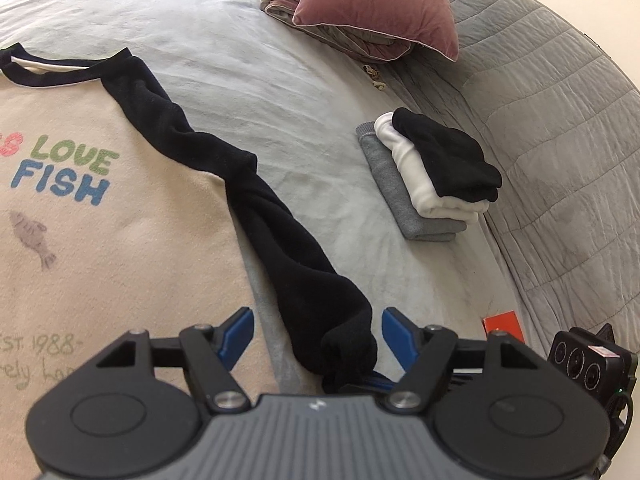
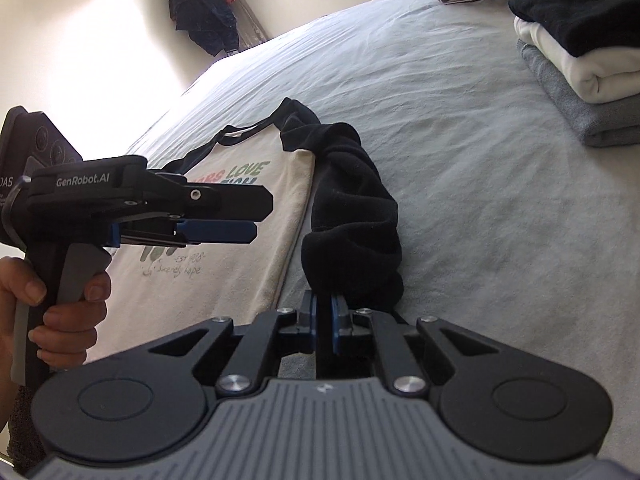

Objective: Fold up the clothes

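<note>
A wide bed [image 1: 248,80] in pale grey-blue sheeting fills the room, edged by a quilted grey cover [image 1: 560,128]. The cream sweatshirt [image 1: 100,220] lies flat on it, its black sleeve [image 1: 280,220] stretched out beside the body. The right claw [image 2: 323,316] is clamped on the sleeve's cuff; the left claw [image 1: 316,334] stands apart around that cuff. A folded stack [image 1: 432,176] rests nearby, a mauve pillow [image 1: 376,4] beyond. Dark clothes [image 2: 206,4] hang on the far wall.

A pink cushion [image 1: 376,4] is seen at upper right; a dark jacket [image 2: 204,0] is hung upper left.
</note>
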The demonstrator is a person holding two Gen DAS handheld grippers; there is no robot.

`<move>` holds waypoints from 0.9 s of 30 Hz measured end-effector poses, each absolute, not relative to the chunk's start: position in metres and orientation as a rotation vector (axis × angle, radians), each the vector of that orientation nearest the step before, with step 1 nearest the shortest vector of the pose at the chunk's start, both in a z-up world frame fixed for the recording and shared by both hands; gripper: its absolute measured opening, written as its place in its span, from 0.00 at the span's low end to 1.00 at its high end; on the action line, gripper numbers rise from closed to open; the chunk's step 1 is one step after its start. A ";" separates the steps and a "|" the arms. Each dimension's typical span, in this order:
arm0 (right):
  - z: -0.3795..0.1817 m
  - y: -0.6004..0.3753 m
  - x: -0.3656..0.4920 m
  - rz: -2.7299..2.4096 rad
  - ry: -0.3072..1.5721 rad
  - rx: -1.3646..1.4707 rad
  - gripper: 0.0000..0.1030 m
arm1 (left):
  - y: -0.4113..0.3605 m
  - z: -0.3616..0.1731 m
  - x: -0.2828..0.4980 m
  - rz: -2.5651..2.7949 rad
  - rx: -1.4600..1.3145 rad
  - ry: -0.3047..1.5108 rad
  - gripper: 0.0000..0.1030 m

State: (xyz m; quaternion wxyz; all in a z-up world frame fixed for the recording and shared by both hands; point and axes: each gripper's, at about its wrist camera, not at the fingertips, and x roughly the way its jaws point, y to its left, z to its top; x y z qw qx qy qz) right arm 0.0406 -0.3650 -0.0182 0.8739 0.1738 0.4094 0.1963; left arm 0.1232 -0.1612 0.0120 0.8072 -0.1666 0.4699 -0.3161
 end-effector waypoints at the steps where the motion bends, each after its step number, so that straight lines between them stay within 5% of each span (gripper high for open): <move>1: -0.020 -0.363 0.041 0.424 0.870 0.365 0.09 | -0.163 0.011 0.123 -0.673 -0.343 1.005 0.70; 7: -0.027 -0.351 0.041 0.477 0.931 0.350 0.12 | -0.174 0.002 0.125 -0.653 -0.264 1.002 0.66; 14: -0.016 -0.359 0.035 0.497 0.926 0.350 0.20 | -0.185 -0.007 0.126 -0.629 -0.176 0.997 0.29; 17: -0.009 -0.367 0.033 0.493 0.889 0.373 0.40 | -0.178 -0.010 0.126 -0.638 -0.179 0.997 0.18; 27: -0.012 -0.393 0.052 0.351 0.808 0.588 0.41 | -0.153 -0.022 0.125 -0.625 -0.302 1.015 0.16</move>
